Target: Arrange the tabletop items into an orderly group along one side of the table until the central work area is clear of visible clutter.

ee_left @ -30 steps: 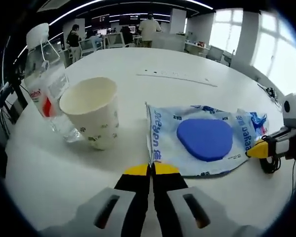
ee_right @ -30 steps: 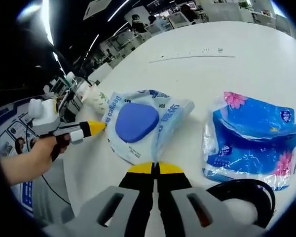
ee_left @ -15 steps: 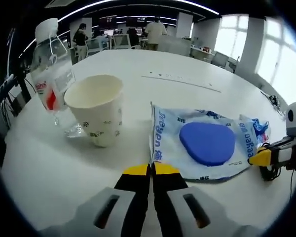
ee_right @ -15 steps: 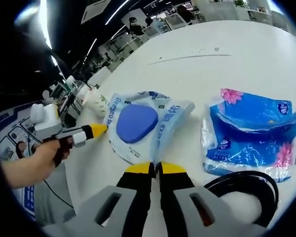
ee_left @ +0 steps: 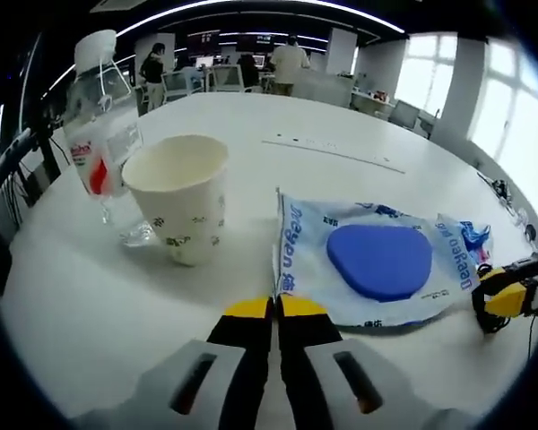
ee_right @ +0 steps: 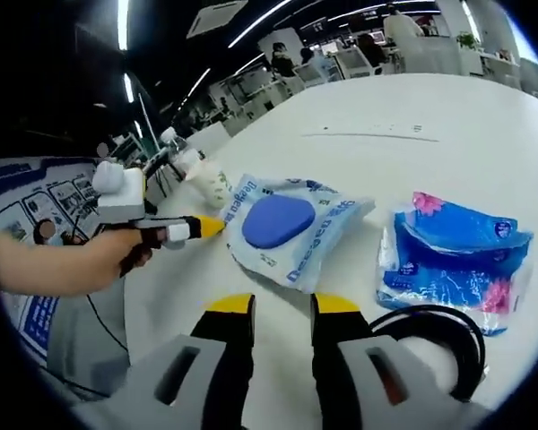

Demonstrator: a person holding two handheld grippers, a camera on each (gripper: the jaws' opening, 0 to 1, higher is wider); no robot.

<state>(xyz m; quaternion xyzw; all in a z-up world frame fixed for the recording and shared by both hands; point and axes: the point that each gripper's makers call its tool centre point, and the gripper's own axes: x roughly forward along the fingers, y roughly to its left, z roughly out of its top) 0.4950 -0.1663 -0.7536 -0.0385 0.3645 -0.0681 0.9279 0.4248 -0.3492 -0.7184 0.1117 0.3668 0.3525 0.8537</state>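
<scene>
**Wipes pack pinched at one edge, cup and bottle beside it**

In the left gripper view, I see my left gripper [ee_left: 273, 307] with its yellow-tipped jaws pressed together on the near edge of the wipes pack [ee_left: 369, 264], a flat white-and-blue pouch with a blue oval lid lying on the white table [ee_left: 341, 116]. Just left of the pack stands a paper cup [ee_left: 181, 197], upright and open; what I can see of its inside is bare and pale, though I cannot see down to the bottom. Behind it, close by, a clear water bottle [ee_left: 103, 143] with a white cap and red label stands upright; I cannot tell its fill level. At the right edge the right gripper [ee_left: 511, 296] comes in, its yellow tip just beside the pack's far end.

In the right gripper view, my right gripper [ee_right: 282, 306] has its jaws spread, with nothing between them, short of the wipes pack [ee_right: 291, 228]. Here I see the left gripper [ee_right: 193, 228], held in a hand [ee_right: 117, 255], with its tip at the pack's left edge. The cup [ee_right: 211, 182] and bottle [ee_right: 181, 152] sit small beyond it. This view adds a blue tissue packet [ee_right: 453, 260] with pink flowers to the right of the wipes, apart from them, and a black cable loop [ee_right: 430, 345] just below that packet.
</scene>
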